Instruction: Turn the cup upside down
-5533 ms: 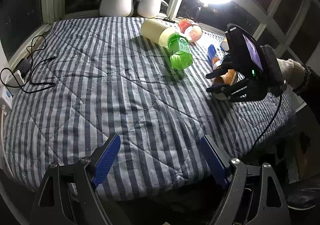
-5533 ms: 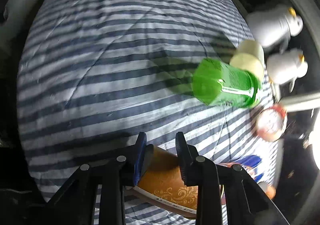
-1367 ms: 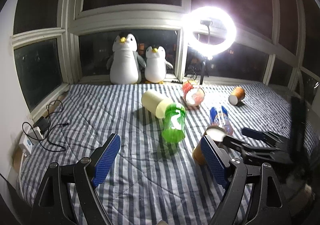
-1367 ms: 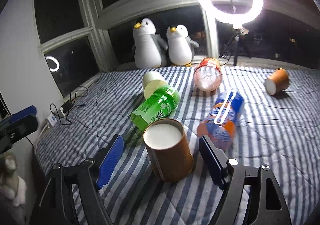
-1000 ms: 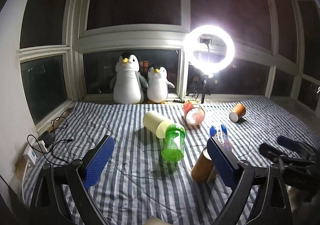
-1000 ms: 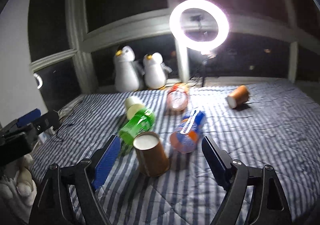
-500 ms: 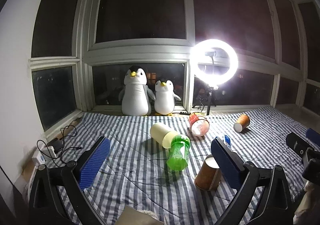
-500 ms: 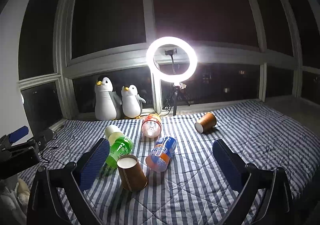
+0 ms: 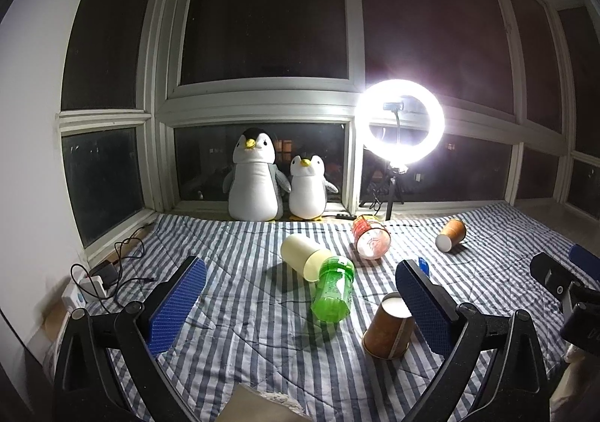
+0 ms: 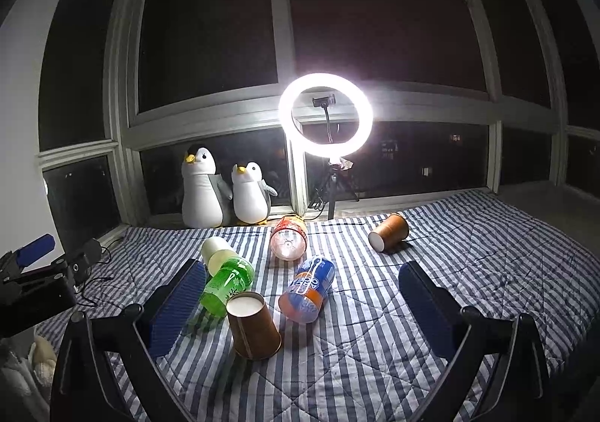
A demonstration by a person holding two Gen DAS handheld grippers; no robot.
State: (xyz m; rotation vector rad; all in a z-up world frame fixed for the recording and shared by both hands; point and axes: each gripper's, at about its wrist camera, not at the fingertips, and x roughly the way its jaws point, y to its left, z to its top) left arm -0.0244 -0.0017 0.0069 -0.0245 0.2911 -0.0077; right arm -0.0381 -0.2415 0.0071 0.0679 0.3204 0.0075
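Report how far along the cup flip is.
Done, by the look of it: the brown paper cup stands upside down on the striped blanket, white base up, wide mouth down. In hand: nothing. The right gripper and left gripper are both open and clear of the cup. Left: nothing obvious for this cup, though a second brown cup lies on its side by the window.

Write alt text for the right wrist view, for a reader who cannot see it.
A brown paper cup stands upside down on a striped blanket, between the right gripper's open fingers, untouched. Toppled bottles and another cup lie behind.
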